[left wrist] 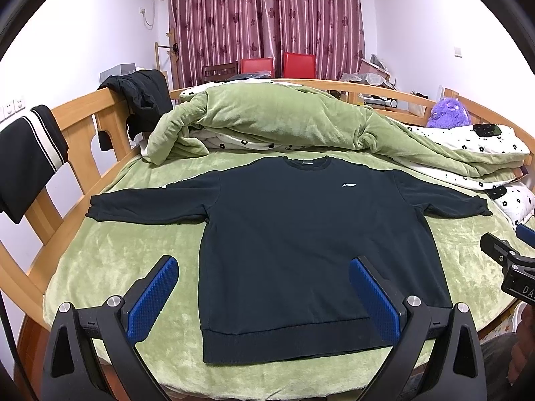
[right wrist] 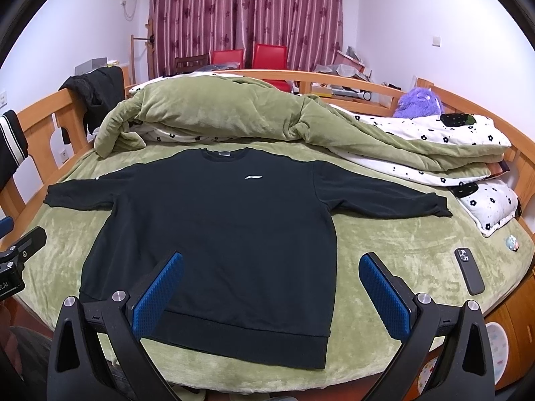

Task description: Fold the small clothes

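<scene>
A dark sweatshirt lay face up and flat on the green blanket of the bed, collar toward the rumpled quilt, both sleeves spread out to the sides and the ribbed hem nearest the camera. The left tool hovered above the hem region with its blue-padded fingers spread wide and nothing between them; the right tool hung likewise, wide open and empty, over the lower right part of the garment. Neither appeared to touch the fabric. The folding looked not yet begun. The sweatshirt seemed a soft, fairly thick knit: limp, light enough to lift by a pinch, likely to drape and drag rather than hold shape, and the plush blanket beneath would probably cling to it a little. Sensible holds would be a sleeve cuff or the shoulder seam together with the hem corner on the same side, so one side could be carried inward as a straight edge. A phone lay on the blanket well apart from the right sleeve, clear of the work.
</scene>
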